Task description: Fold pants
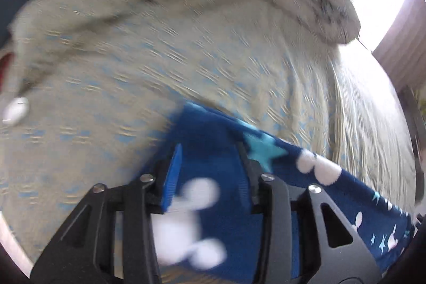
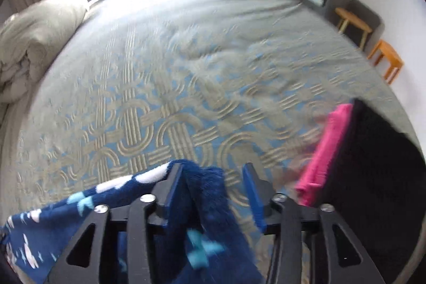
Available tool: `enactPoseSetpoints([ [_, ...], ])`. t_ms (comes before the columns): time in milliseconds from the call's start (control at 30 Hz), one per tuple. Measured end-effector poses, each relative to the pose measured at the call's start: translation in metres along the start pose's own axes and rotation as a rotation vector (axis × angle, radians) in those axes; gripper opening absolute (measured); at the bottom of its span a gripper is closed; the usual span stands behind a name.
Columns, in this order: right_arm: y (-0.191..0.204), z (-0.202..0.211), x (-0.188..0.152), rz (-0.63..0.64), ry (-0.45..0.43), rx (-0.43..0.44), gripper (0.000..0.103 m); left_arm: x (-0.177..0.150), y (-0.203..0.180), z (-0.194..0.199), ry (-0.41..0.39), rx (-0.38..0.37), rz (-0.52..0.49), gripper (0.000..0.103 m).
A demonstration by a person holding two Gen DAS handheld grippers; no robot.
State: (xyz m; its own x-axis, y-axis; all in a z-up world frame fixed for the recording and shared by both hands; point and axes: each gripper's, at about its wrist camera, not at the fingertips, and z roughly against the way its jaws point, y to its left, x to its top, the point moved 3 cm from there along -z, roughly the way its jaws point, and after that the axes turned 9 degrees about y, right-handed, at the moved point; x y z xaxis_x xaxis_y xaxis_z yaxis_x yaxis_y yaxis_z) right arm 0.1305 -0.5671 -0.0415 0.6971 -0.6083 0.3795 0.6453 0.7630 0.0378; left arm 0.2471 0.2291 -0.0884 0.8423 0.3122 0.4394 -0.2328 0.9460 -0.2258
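Pants seemingly between both tools' jaws

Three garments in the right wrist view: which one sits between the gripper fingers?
The navy fleece pants with white and light-blue print: they hang between the right gripper fingers. The pink folded garment and the black folded garment lie apart on the patterned bedspread.
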Motion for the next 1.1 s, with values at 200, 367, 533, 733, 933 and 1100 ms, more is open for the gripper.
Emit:
enactPoseSetpoints([
  [200, 0.076, 0.048, -0.025, 0.216, -0.004, 0.164, 0.06, -0.033, 0.073, 0.015, 0.034, 0.006, 0.157, 0.065],
  [367, 0.247, 0.067, -0.072, 0.642, 0.051, 0.32, 0.061, -0.08, 0.074, 0.004, 0.109, -0.165, 0.22, 0.065],
  [533, 0.433, 0.082, -0.148, 0.967, 0.159, 0.515, 0.061, -0.088, 0.058, -0.01, 0.122, -0.286, 0.243, 0.065],
  [733, 0.569, 0.066, -0.231, 1.101, 0.308, 0.558, 0.061, -0.062, 0.055, -0.023, 0.073, -0.254, 0.241, 0.065],
  [933, 0.649, 0.051, -0.278, 1.324, 0.179, 0.484, 0.061, -0.062, 0.072, -0.026, 0.046, -0.253, 0.282, 0.064],
  [1100, 0.702, 0.041, -0.309, 1.474, 0.169, 0.522, 0.061, -0.076, 0.091, 0.002, -0.02, -0.3, 0.31, 0.039],
])
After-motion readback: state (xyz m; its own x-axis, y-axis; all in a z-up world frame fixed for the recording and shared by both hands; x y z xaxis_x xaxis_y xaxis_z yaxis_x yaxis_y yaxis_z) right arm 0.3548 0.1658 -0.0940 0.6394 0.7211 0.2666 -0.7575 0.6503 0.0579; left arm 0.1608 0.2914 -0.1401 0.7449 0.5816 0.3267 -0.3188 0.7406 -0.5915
